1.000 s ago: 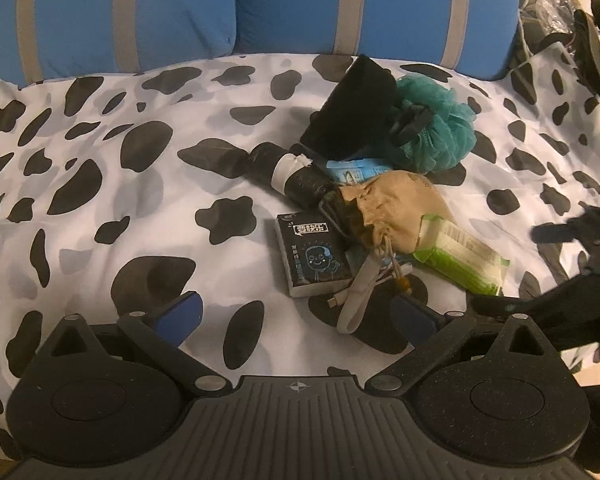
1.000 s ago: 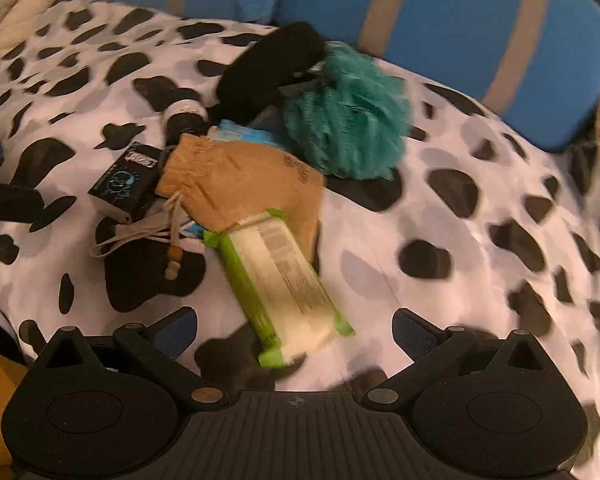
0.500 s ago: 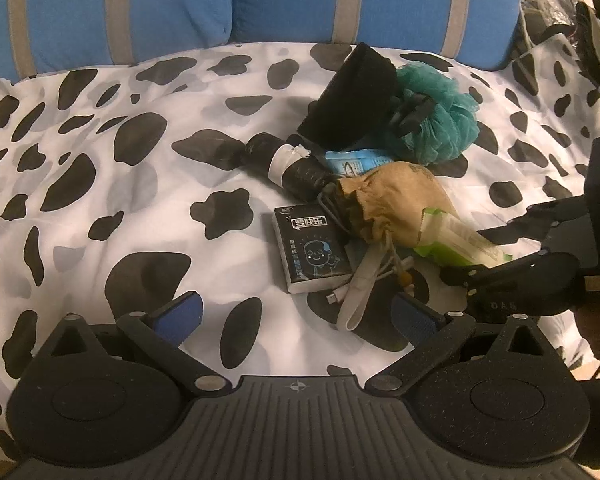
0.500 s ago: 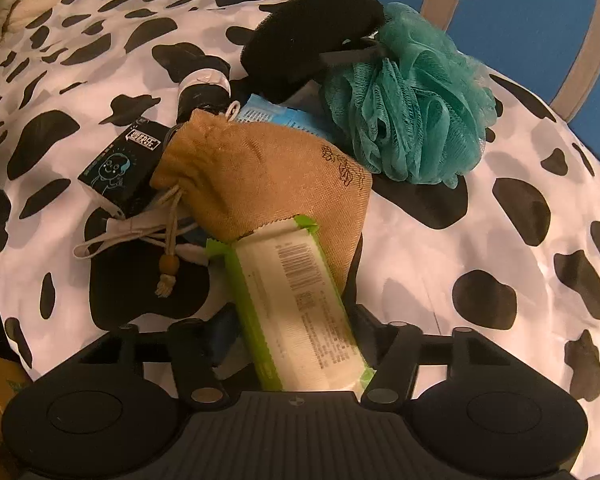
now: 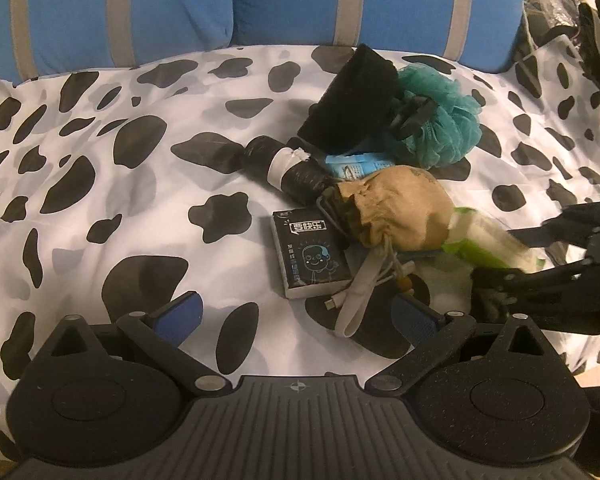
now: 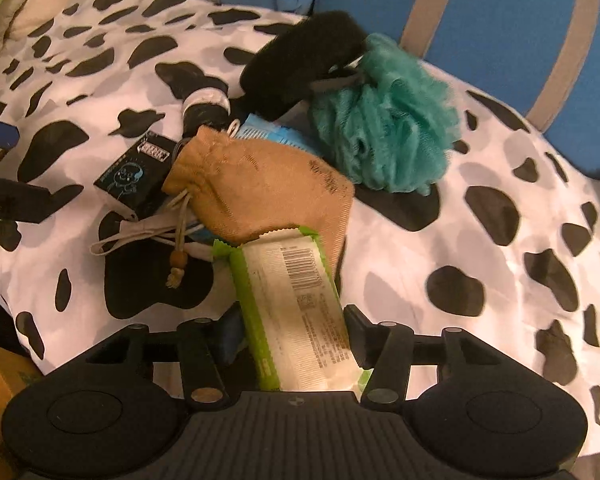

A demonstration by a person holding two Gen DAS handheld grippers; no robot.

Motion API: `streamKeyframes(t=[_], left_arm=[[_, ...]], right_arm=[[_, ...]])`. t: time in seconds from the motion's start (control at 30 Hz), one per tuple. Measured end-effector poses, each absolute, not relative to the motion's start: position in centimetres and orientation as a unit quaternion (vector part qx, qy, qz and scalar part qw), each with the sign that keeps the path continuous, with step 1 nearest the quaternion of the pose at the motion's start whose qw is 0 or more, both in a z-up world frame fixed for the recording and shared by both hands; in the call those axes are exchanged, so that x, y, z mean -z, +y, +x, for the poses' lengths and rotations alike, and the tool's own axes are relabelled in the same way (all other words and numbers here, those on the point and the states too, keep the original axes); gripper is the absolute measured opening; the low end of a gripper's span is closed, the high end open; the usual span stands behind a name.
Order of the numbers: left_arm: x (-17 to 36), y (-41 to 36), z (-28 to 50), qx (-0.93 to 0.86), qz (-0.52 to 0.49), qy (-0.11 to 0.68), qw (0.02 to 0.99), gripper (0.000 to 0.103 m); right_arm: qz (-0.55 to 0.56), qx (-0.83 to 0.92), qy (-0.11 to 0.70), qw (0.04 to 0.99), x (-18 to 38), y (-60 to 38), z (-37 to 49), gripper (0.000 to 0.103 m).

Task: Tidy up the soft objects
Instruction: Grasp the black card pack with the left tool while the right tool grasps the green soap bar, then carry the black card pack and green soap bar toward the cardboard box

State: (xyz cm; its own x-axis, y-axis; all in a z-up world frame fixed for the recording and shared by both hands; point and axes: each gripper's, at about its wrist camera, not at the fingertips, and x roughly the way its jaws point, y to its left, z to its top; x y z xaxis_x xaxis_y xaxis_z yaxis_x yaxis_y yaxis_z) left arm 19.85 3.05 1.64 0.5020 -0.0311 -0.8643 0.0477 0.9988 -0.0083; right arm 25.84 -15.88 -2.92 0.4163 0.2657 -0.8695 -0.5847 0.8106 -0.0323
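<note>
The left gripper (image 5: 296, 314) is hanging over the spotted bedspread (image 5: 80, 208) with its blue-padded fingers (image 5: 178, 314) spread wide and nothing between them.

Ahead of it, the pile is lying mid-bed. A black roll (image 5: 284, 168) with a white band is sitting at the left end of the pile, and a black tissue pack (image 5: 310, 254) is lying just in front of it, with a pale cord (image 5: 360, 292) looping off its near corner. Behind these, a black fuzzy item (image 5: 352, 100) is leaning against a teal loofah (image 5: 440, 116), and a light-blue packet (image 5: 356, 165) is peeking out beneath them. A tan pouch (image 5: 396, 212) is resting on the pile's right side, its drawstring mouth touching the roll and the tissue pack.

At the right, the right gripper (image 6: 296, 340) is pinching the near end of a green wipes pack (image 6: 296, 304), its fingers (image 6: 230, 336) pressing in on both long edges. The pack's far end is touching the pouch (image 6: 260, 196), and it is blurring in the left wrist view (image 5: 488, 240). Blue striped cushions (image 5: 380, 0) are standing along the back.
</note>
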Motion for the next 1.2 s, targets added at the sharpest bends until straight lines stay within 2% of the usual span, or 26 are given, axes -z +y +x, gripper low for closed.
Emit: streamKeyframes(t=[0.27, 0.67, 0.73, 0.87, 0.9, 1.0, 1.07, 1.13, 1.2], left_arm=[[-0.9, 2.1, 20.5, 0.023, 0.018, 0.5, 0.865, 0.103], [1.6, 2.8, 23.5, 0.004, -0.021, 0.512, 0.858, 0.101], [2.3, 2.7, 24.2, 0.001, -0.021, 0.52, 0.854, 0.086], [3.7, 2.5, 25.6, -0.016, -0.018, 0.535, 0.844, 0.083], [3.9, 2.5, 25.8, -0.015, -0.021, 0.537, 0.843, 0.079], [4.4, 2.0, 26.4, -0.017, -0.005, 0.536, 0.844, 0.075], [4.7, 1.8, 26.7, -0.024, 0.006, 0.535, 0.845, 0.069], [4.7, 1.7, 26.8, -0.037, 0.018, 0.531, 0.847, 0.051], [4.4, 1.7, 26.9, -0.041, 0.018, 0.53, 0.847, 0.049]], right_arm=[[-0.144, -0.23, 0.457, 0.847, 0.3, -17.9, 24.9, 0.055], [-0.112, -0.183, 0.458, 0.863, -2.0, -21.8, 22.5, 0.055], [-0.106, -0.179, 0.46, 0.863, -2.2, -22.3, 22.1, 0.055], [-0.093, -0.176, 0.464, 0.863, -2.4, -23.3, 21.6, 0.055], [-0.089, -0.175, 0.465, 0.863, -2.4, -23.5, 21.5, 0.055], [-0.083, -0.171, 0.469, 0.863, -2.4, -23.9, 21.4, 0.054], [-0.077, -0.171, 0.472, 0.862, -2.4, -24.0, 21.5, 0.054], [-0.077, -0.17, 0.474, 0.861, -2.4, -24.0, 21.5, 0.054], [-0.077, -0.167, 0.475, 0.86, -2.3, -23.9, 21.6, 0.054]])
